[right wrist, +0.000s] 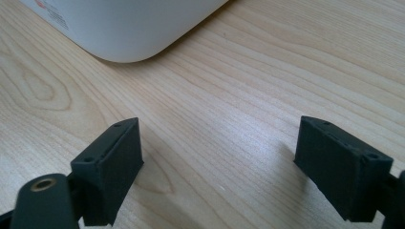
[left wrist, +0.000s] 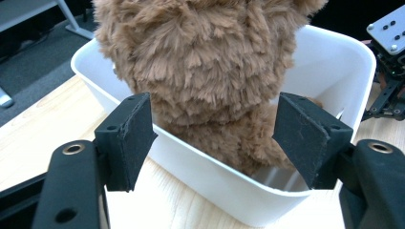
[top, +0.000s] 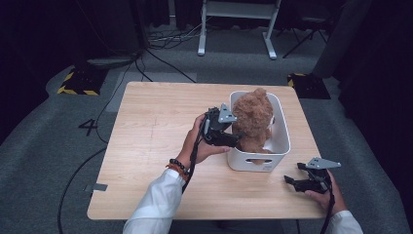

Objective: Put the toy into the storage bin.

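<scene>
Scene: wooden surface (top: 156,146), one white bin (top: 281,146) on its right half, and a fluffy brown teddy bear (top: 253,119) sitting upright inside the bin.

Teddy bear: it's in the bin, top half poking well above the rim. From the left gripper view you see its shaggy back (left wrist: 205,62) with the bottom tucked down behind the near wall of the bin (left wrist: 215,183).

Left hand-held gripper (top: 234,141): right up at the bin's left wall, pointed at the bear. Jaws are about half spread, one pad on each side of the bear's lower body, but they look clear of the fur, so I'd say nothing is gripped. In its own view (left wrist: 212,136) there's visible space between the pads and the plush.

Right hand-held gripper (top: 292,181): parked low over the surface near the front right corner of the bin, jaws wide apart with nothing between them but bare wood (right wrist: 217,145). The bin's rounded corner (right wrist: 124,28) sits just ahead of it.

Progress: my read is the bear-in-bin part looks basically done, since the toy is seated inside and not held.

Left to do: probably just backing the left hand-held gripper away, though it could equally be lining up to grab the bear. Can't call it from this alone.
</scene>
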### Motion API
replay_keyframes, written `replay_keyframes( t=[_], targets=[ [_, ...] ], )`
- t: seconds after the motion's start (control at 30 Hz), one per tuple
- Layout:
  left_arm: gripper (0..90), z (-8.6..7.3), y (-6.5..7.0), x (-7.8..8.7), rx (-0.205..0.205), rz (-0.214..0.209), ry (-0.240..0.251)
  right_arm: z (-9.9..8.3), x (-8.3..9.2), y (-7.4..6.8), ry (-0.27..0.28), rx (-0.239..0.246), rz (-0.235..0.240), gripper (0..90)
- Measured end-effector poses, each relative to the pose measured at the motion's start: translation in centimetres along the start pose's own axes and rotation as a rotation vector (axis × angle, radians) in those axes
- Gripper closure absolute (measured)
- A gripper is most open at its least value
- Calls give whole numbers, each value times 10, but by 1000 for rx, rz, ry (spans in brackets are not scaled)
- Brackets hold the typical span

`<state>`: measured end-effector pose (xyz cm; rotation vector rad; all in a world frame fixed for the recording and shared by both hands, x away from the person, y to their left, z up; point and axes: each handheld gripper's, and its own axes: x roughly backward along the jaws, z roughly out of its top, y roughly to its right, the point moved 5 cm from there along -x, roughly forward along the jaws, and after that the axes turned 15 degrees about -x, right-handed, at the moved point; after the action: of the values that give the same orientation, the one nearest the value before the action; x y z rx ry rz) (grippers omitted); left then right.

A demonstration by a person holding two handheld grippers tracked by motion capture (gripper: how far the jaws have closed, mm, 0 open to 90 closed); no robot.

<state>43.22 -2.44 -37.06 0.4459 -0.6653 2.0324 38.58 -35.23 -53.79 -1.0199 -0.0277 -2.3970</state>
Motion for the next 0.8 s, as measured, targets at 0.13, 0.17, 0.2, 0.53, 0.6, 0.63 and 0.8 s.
replay_keyframes(
  t=[0.13,0.17,0.2,0.53,0.6,0.63,0.8],
  targets=[
    [266,-5,-2,4,10,6,-3,0,0,0,0,0,0,162],
    [253,-6,-3,5,8,7,-7,0,0,0,0,0,0,162],
    [245,-7,-4,6,7,14,-10,0,0,0,0,0,0,162],
    [174,-14,-6,15,14,27,-6,0,0,0,-3,-2,1,162],
    [171,-15,-7,18,8,34,-9,0,0,0,-3,-2,1,162],
    [169,-16,-7,19,5,37,-10,0,0,0,-3,-2,1,162],
    [168,-19,-8,23,-4,53,-24,0,0,0,-3,-1,1,162]
  ],
)
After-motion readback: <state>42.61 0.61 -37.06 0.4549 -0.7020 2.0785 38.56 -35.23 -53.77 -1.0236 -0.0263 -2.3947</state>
